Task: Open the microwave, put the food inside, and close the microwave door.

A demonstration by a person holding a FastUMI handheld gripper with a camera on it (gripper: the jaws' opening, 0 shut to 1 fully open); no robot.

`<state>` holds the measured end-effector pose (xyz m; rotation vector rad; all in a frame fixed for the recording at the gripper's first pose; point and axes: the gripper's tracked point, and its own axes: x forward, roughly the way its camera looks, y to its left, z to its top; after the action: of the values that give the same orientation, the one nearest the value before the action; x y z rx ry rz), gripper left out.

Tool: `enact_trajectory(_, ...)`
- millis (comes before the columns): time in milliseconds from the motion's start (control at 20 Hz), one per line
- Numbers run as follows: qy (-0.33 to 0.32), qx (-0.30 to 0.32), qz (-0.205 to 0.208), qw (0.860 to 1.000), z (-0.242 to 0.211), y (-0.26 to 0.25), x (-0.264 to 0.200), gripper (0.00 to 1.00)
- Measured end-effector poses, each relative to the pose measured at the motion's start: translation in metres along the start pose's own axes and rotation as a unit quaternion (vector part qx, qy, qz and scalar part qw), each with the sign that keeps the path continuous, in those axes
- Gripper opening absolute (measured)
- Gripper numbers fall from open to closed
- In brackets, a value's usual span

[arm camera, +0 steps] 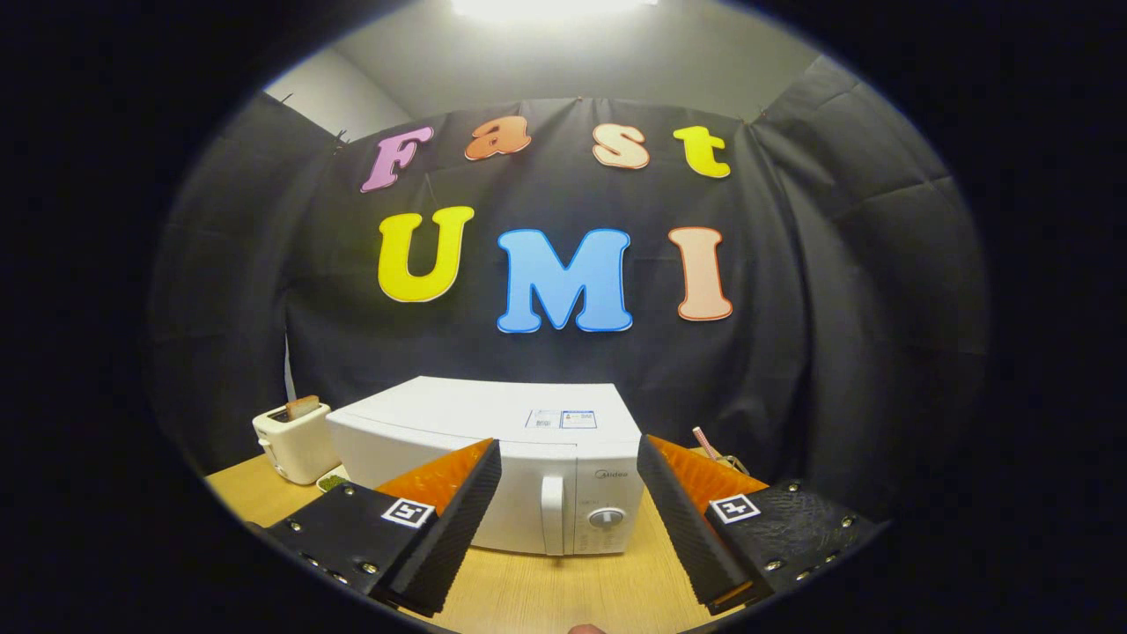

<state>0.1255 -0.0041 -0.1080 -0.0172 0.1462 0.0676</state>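
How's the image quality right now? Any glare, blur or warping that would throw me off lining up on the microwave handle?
Gripper view: sharp, no motion blur; a bright ceiling light blows out overhead but casts no glare on the microwave; fisheye bends the wooden table and the cloth; the handle reads clearly, ahead of the open gripper.
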Motion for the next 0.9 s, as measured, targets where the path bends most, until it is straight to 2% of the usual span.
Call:
enact_trajectory(350, 0.042, -0.013, 0.020, 0.999, -0.048, 0.006, 0.041, 0.98)
enact_trajectory(900, 0.114, -0.021, 0.027, 0.993, -0.122, 0.016, 0.084, 0.98)
